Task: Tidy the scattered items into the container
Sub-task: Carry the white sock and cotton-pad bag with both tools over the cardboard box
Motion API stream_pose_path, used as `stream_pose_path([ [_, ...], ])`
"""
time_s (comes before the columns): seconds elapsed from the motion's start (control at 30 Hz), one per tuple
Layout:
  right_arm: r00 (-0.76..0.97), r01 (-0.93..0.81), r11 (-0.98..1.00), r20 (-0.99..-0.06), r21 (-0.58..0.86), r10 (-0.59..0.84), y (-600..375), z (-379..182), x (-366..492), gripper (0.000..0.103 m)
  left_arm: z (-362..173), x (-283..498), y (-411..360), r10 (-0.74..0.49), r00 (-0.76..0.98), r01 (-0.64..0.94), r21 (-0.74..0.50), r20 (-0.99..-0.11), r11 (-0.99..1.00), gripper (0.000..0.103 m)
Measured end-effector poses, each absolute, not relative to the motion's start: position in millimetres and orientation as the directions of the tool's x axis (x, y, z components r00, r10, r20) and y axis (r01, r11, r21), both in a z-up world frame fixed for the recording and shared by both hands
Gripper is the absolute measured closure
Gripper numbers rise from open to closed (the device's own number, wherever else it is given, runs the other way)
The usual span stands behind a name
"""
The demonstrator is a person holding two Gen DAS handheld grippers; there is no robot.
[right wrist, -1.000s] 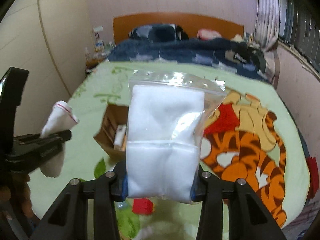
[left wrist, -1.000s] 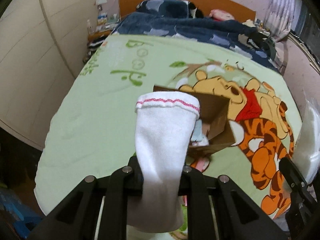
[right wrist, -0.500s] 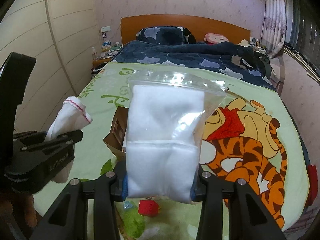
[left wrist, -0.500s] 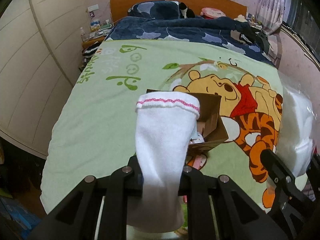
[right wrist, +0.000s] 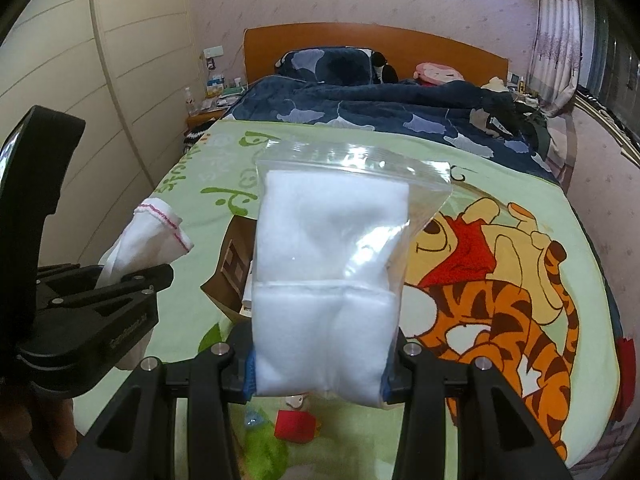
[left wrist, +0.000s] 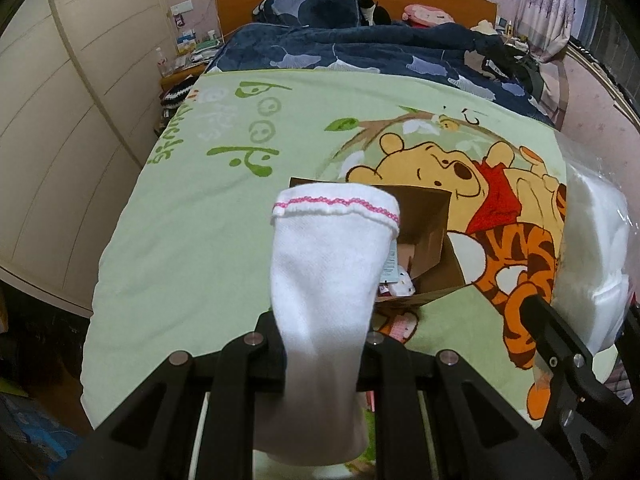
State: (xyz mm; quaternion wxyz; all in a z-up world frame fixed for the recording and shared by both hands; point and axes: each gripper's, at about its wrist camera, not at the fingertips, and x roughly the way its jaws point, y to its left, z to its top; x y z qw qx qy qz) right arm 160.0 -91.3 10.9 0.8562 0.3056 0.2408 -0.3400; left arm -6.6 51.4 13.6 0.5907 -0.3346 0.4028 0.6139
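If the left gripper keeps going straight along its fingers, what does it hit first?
Probably the open cardboard box on the green blanket: it lies just beyond the white sock clamped in the left gripper. Depth is uncertain.

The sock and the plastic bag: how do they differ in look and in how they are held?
The sock is bare white knit with a pink-stitched cuff; the bag is clear plastic around folded white padding. The sock is pinched thin in the left claw, while the bag fills the wider-set right claw. The sock looks narrower than the bag. Both stand upright, gripped at the lower end, above the blanket near the box.
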Motion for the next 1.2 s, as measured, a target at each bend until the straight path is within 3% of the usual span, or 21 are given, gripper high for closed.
stream_pose_path([
  [1.2, 0.637, 0.721, 0.58, -0.691, 0.379, -0.341, -133.0, -20.8, 210.9, 0.06, -40.1, -23.9, 107.4, 0.323, -0.128, -0.991, 0.107, -0.938, -0.084, 0.086],
])
